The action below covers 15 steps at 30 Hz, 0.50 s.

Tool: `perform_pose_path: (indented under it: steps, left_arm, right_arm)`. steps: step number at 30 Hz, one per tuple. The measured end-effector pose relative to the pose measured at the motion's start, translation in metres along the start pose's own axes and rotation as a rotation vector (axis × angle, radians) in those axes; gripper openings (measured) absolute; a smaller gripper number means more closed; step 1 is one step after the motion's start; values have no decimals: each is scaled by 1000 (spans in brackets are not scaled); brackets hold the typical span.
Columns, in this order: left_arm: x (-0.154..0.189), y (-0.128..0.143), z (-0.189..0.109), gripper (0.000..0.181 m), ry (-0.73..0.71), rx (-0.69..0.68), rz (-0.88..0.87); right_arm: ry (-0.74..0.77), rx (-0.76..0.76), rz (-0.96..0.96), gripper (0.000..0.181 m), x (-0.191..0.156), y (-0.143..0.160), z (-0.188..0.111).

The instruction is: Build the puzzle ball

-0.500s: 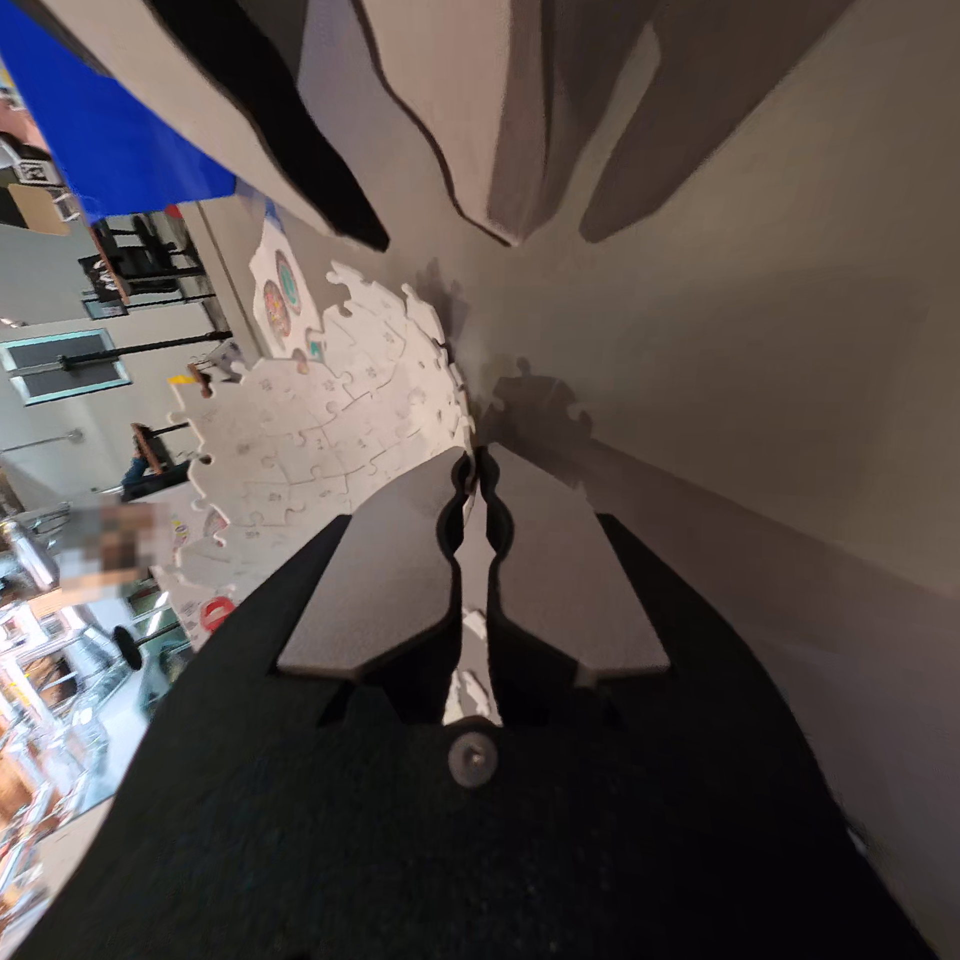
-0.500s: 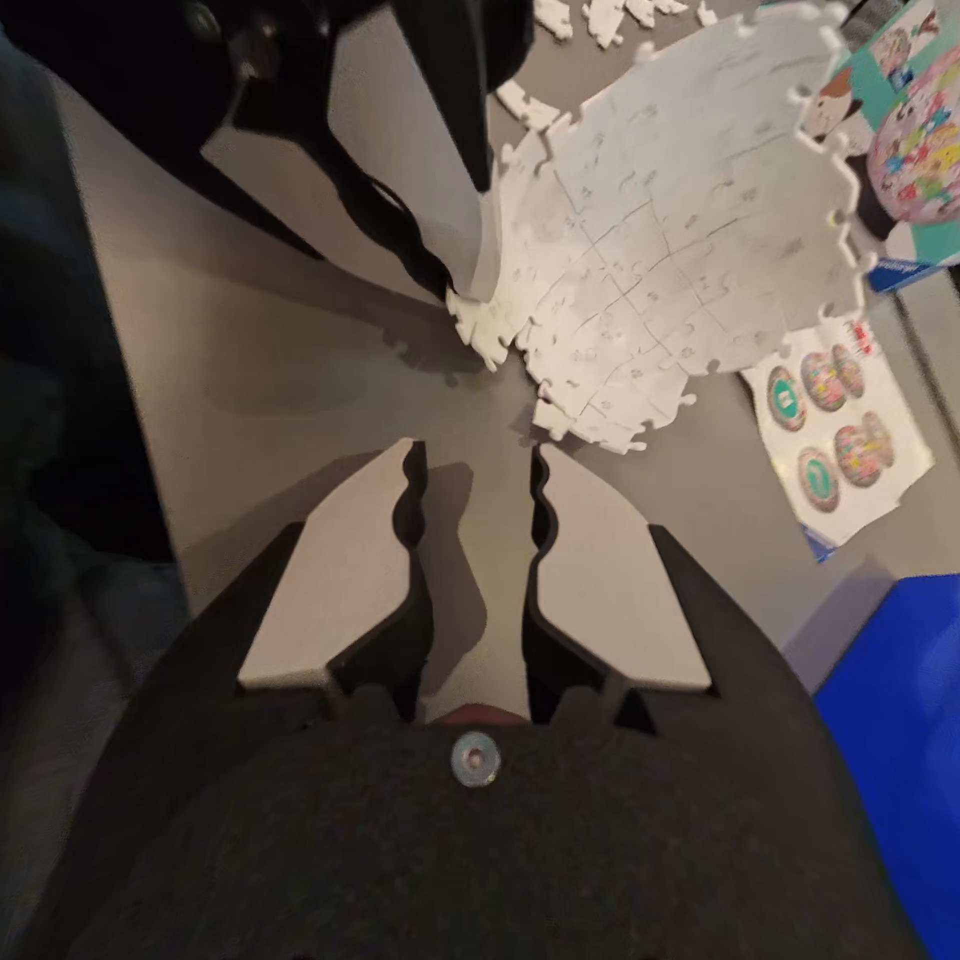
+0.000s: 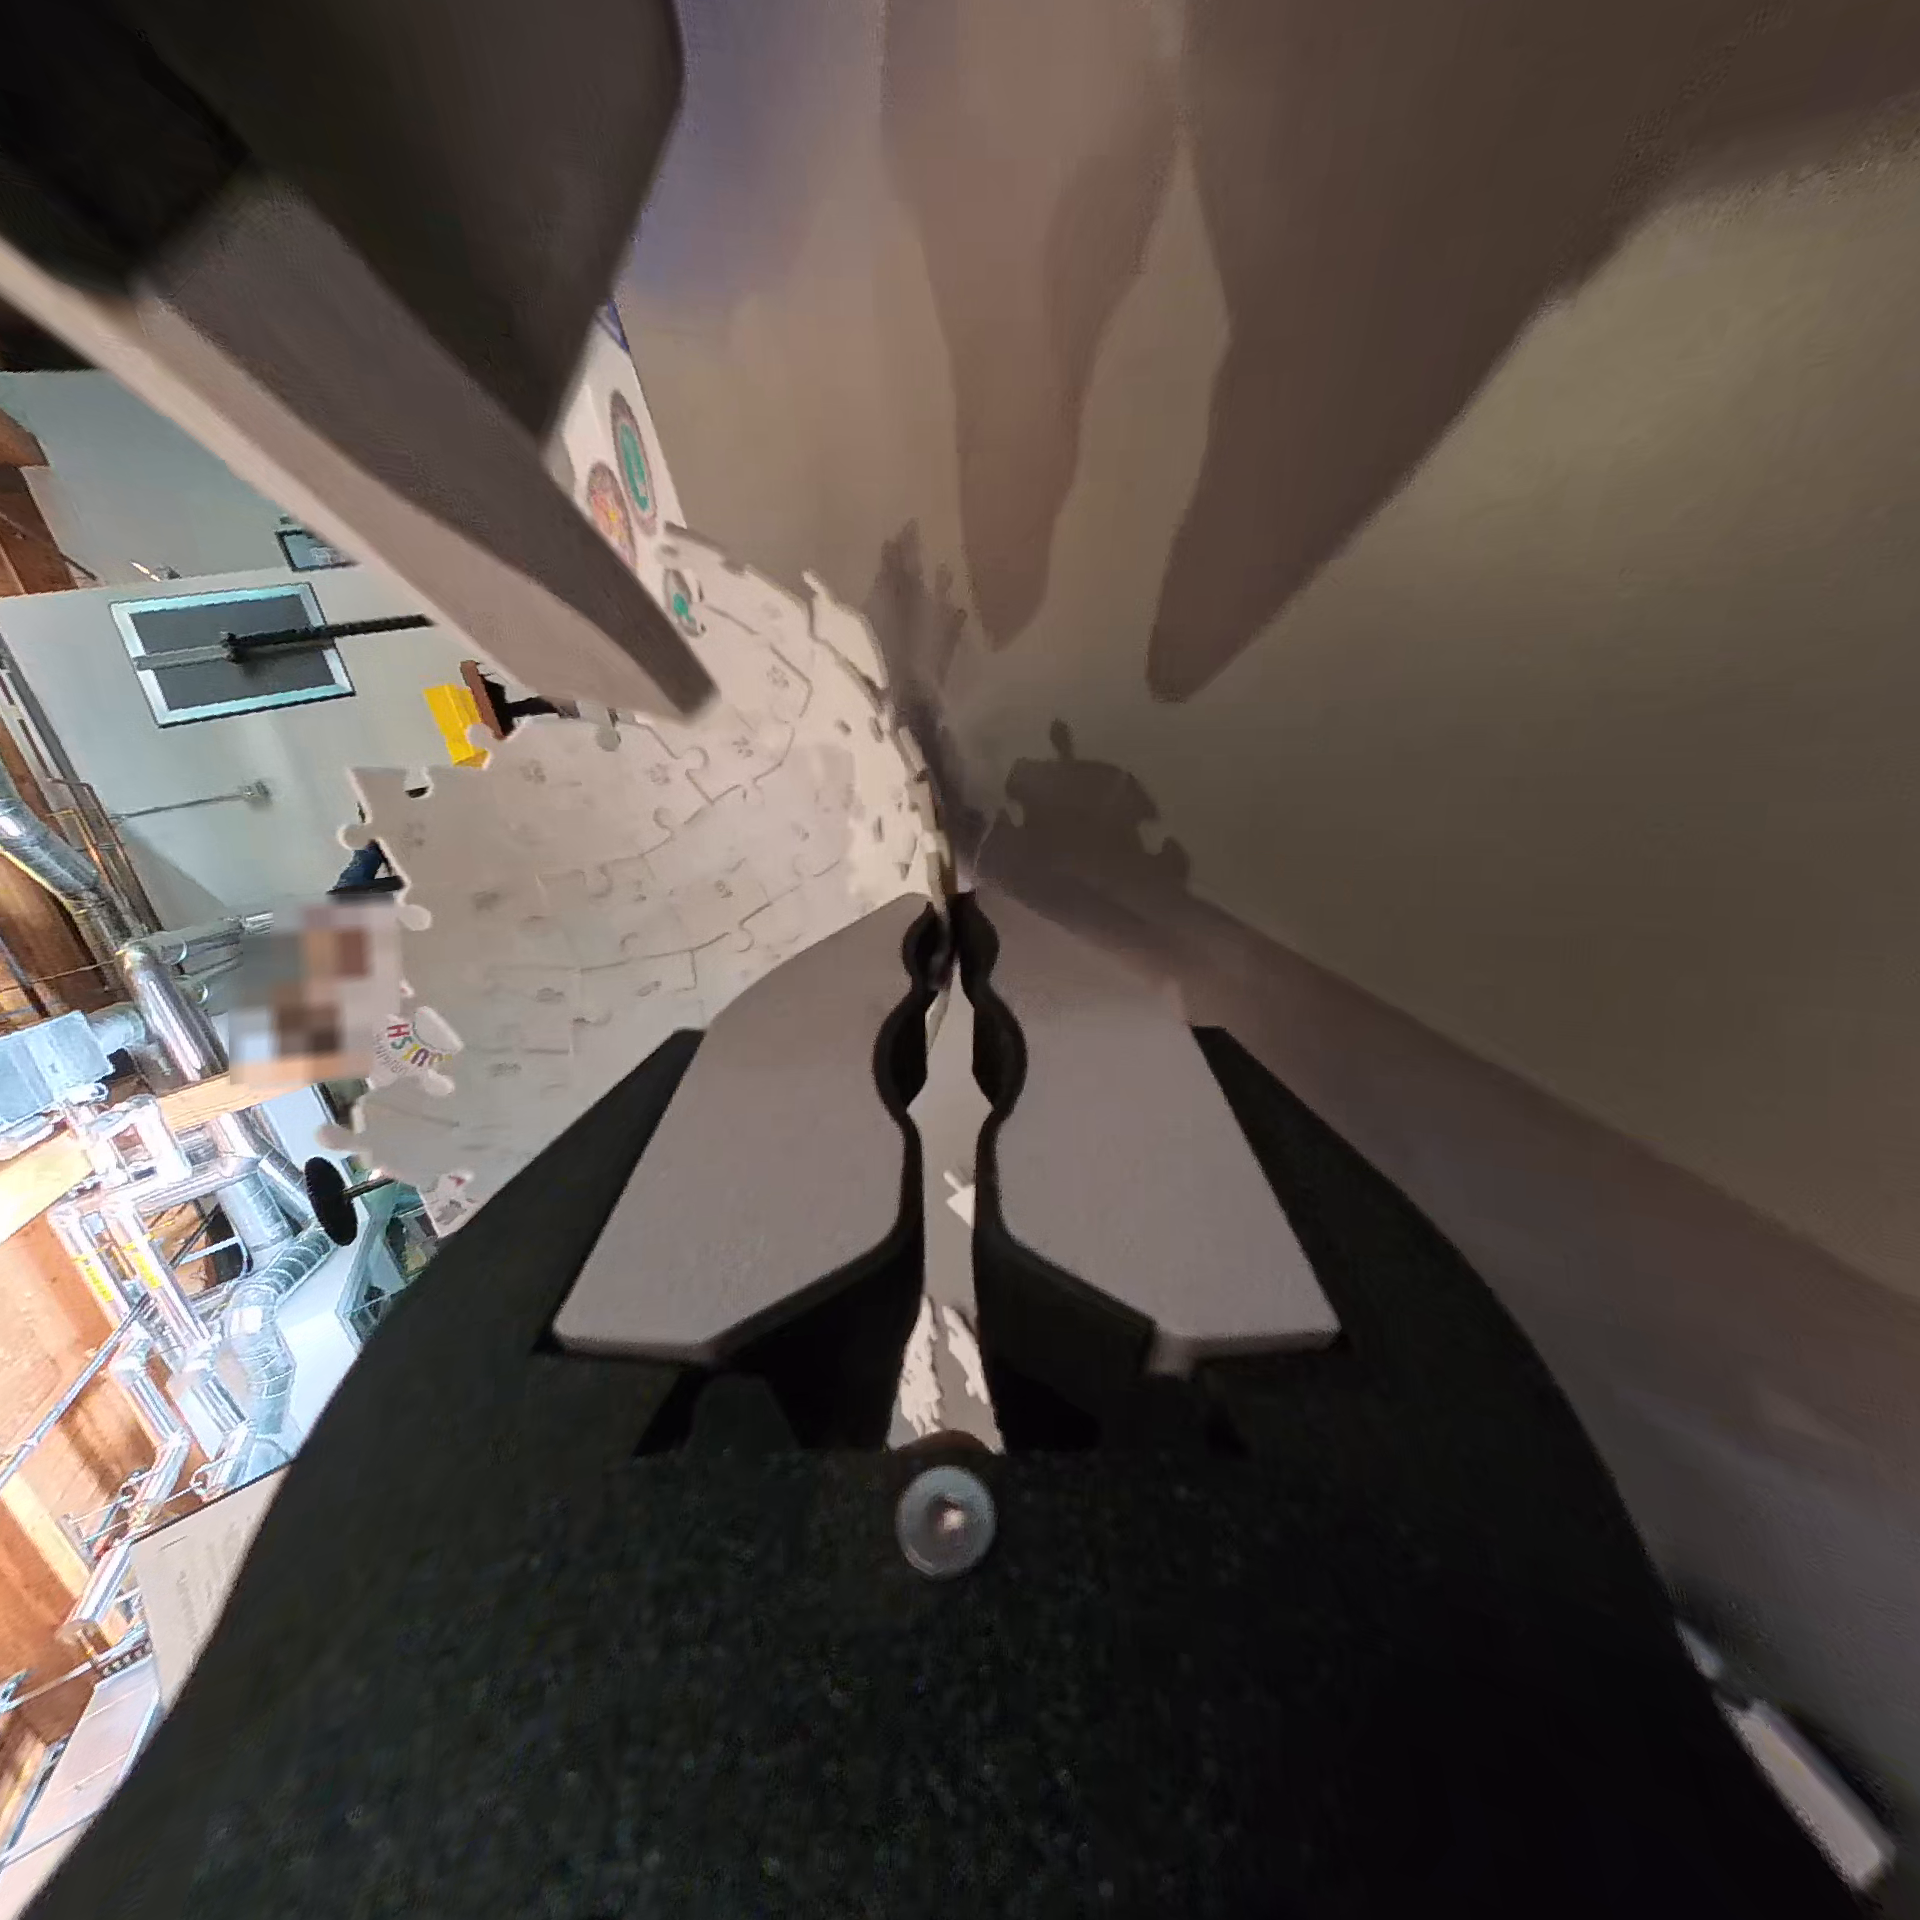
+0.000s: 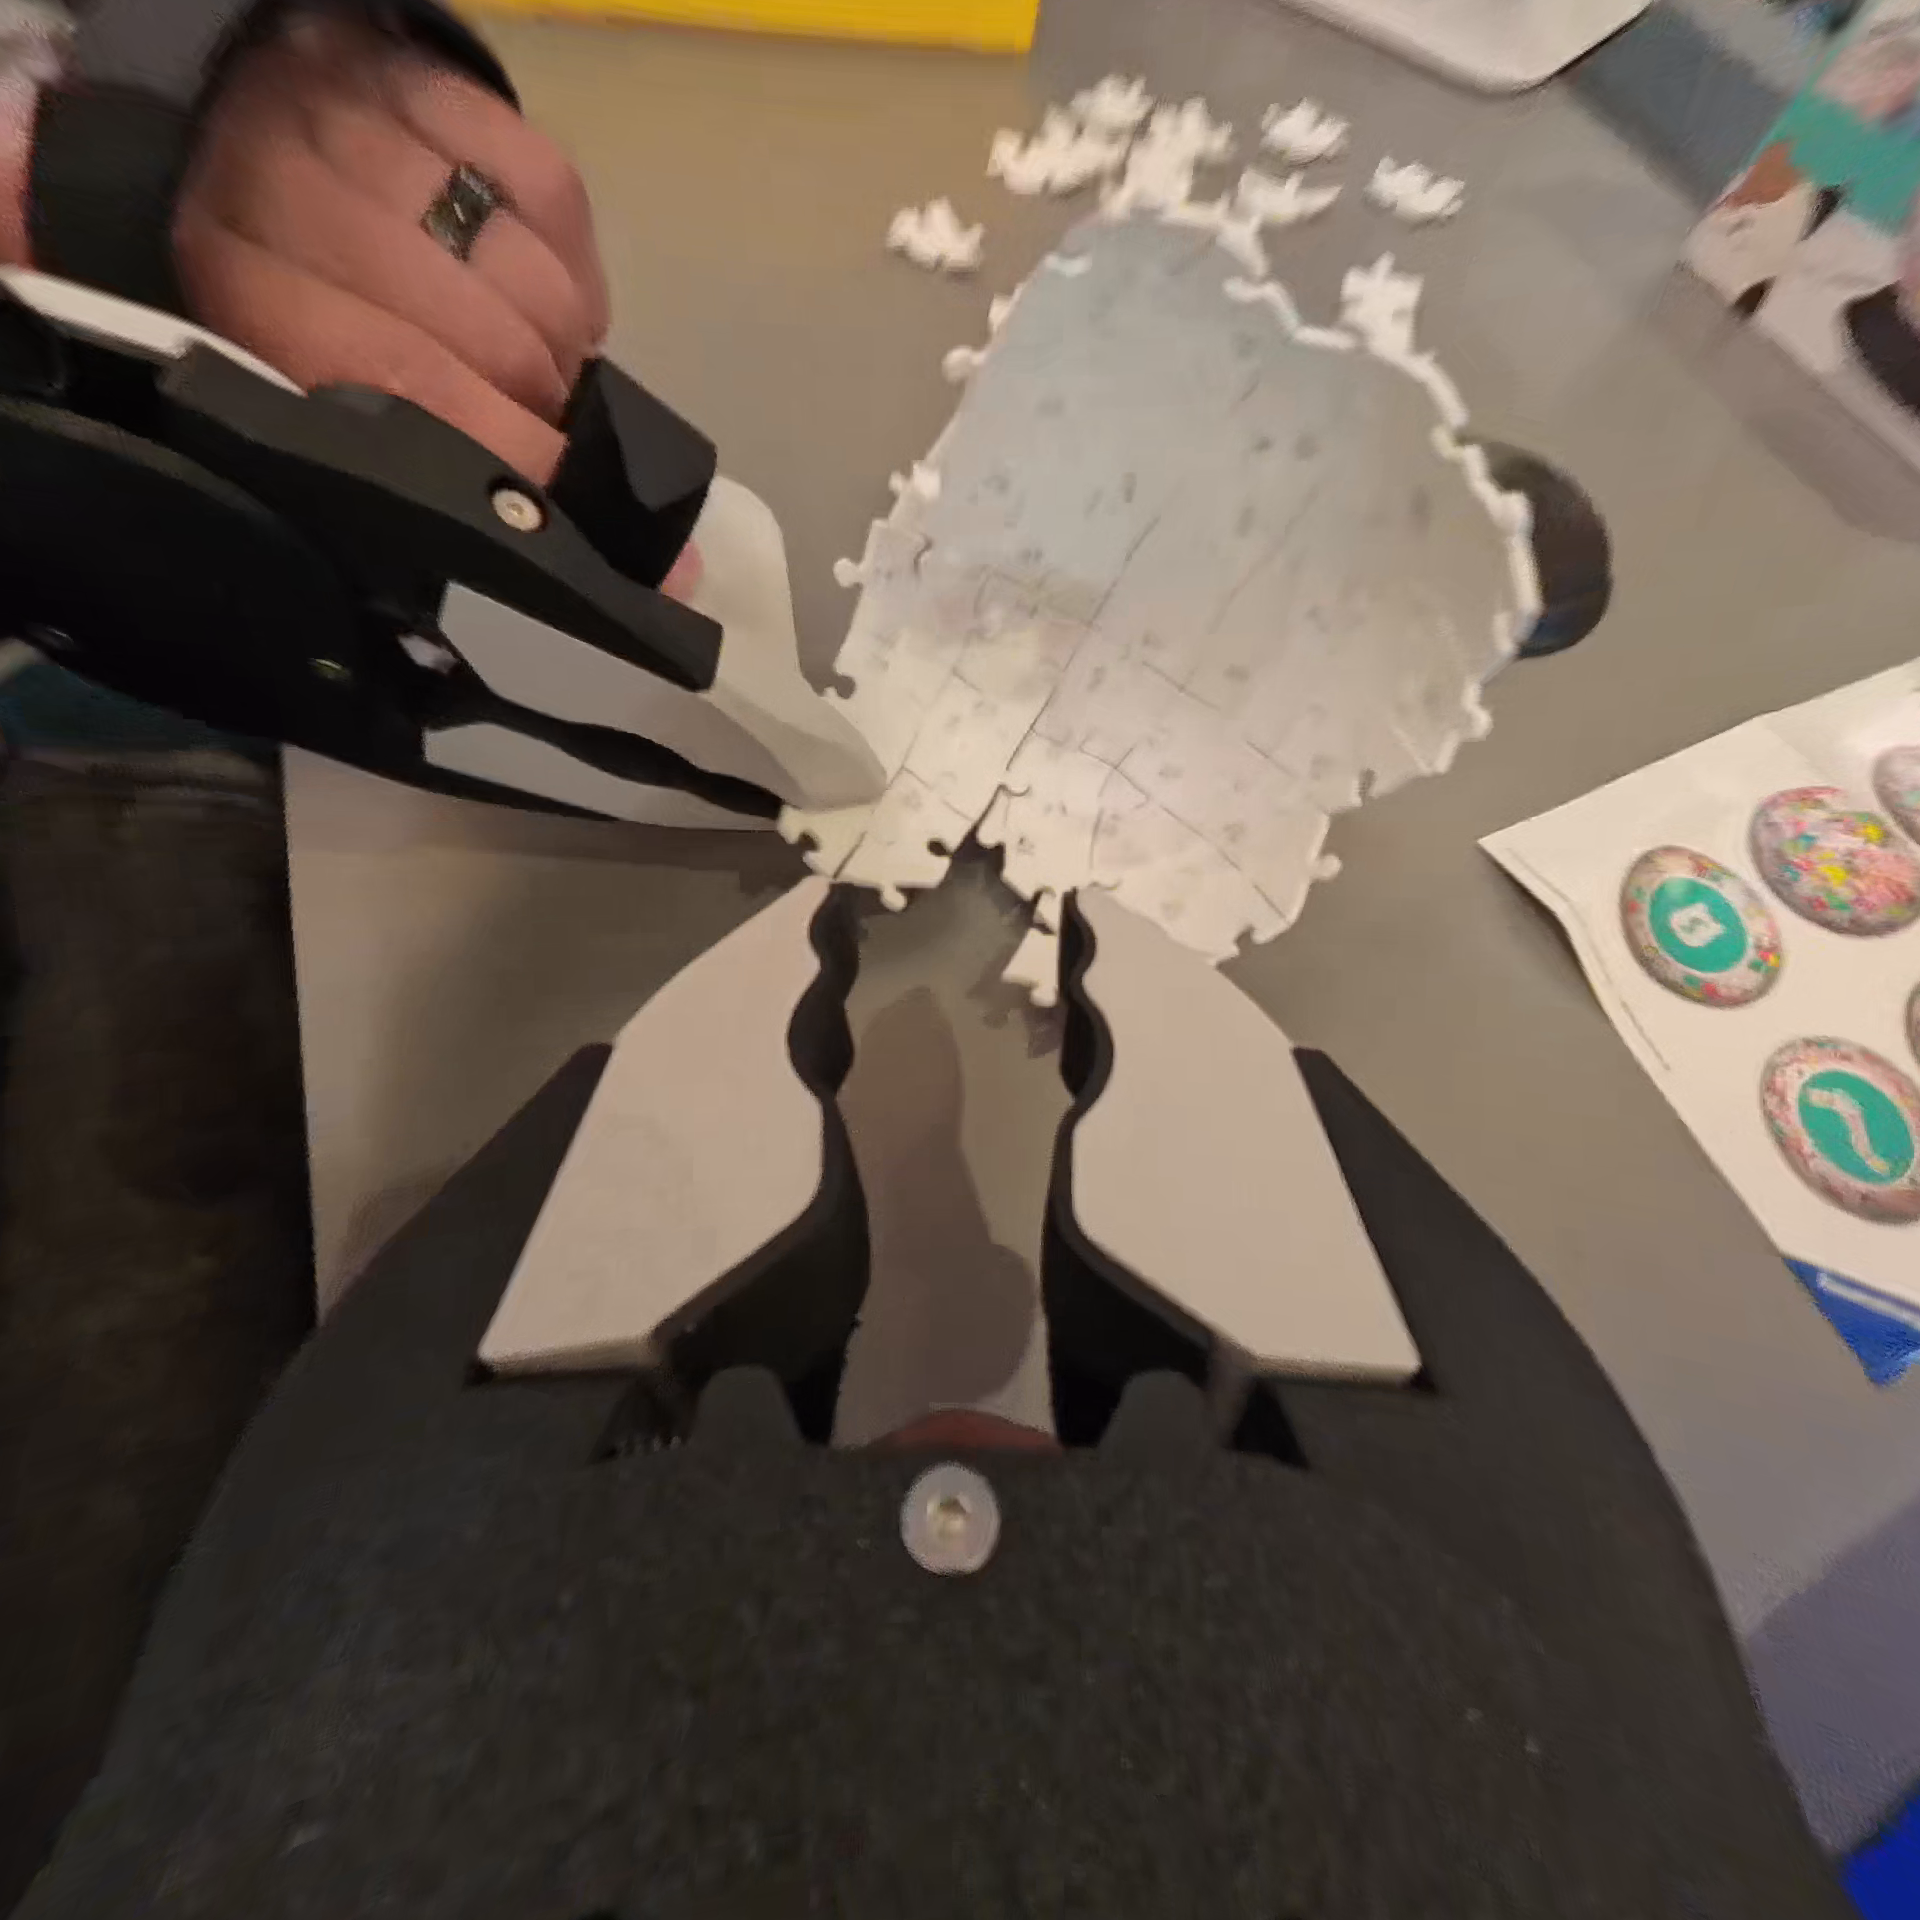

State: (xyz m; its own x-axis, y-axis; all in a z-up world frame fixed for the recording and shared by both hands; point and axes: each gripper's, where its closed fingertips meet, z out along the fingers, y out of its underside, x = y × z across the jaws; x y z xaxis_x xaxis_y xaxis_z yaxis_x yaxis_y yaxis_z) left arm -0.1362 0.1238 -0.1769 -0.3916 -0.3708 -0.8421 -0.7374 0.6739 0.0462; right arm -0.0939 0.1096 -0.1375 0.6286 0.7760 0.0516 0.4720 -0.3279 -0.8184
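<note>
The part-built puzzle ball is a curved white shell point(image 4: 1143, 623) of joined pieces, standing on edge on the grey table point(image 4: 499, 956). My left gripper point(image 3: 951, 920) is shut on the shell's lower rim; it also shows in the right wrist view point(image 4: 831, 795), coming in from the left in a person's hand point(image 4: 395, 239). The shell's inner face point(image 3: 665, 862) fills the left of the left wrist view. My right gripper point(image 4: 951, 920) is open and empty, its tips right at the shell's bottom edge. One right finger point(image 3: 468, 499) crosses the left wrist view at upper left.
Several loose white pieces point(image 4: 1143, 156) lie behind the shell. A leaflet with pictures of balls point(image 4: 1766, 935) lies to the right, and the puzzle box point(image 4: 1818, 208) is at the far right. A black round base point(image 4: 1558, 561) sits behind the shell. The tips of one gripper are about 6 cm away from the tips of the other.
My right gripper has moved forward until its tips reach the shell's bottom edge. The shell stands more upright. My left gripper keeps its hold on the rim.
</note>
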Motion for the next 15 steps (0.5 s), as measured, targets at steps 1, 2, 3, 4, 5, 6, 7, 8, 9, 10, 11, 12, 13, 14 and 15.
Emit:
perform_pose_path:
  steps: [1,2,3,4,5,6,7,8,9,10,11,12,13,14,15]
  left_arm:
    - [1,-2,-1,2,1,4,0]
    - [0,-4,-1,2,-3,9,2]
    - [1,-6,-2,2,-3,13,5]
    - [1,-7,-3,2,-1,14,7]
    - [2,-8,-3,2,-2,14,10]
    - [3,-9,-2,2,1,11,15]
    - [4,-9,-2,2,4,6,19]
    - [5,-9,-1,2,6,1,23]
    - [6,-9,-1,2,9,-2,27]
    - [6,-9,-1,2,10,-3,29]
    - [7,-9,-1,2,11,-4,30]
    - [8,-9,-1,2,17,-4,29]
    - [9,-8,0,2,22,-5,28]
    - [9,-8,0,2,27,-4,31]
    - [10,-7,0,2,32,-5,35]
  right_arm:
    - [-4,-49,-31,37,0,0,6]
    - [-13,-76,-63,37,-1,-1,12]
    - [-8,-101,-82,37,1,-3,18]
    - [-11,-128,-86,36,4,-3,24]
    - [-35,-160,-80,36,4,0,30]
    - [-63,-192,-62,36,4,3,34]
    - [-93,-221,-35,35,4,8,37]
    - [-130,-239,-2,35,3,10,40]
    - [-155,-246,30,34,2,11,41]
    - [-164,-246,55,34,4,12,42]
    - [-166,-246,68,33,5,11,43]
    - [-167,-244,73,32,5,11,42]
    - [-168,-244,77,32,5,10,42]
    - [-169,-255,82,33,5,10,43]
    - [-169,-260,92,33,6,9,43]
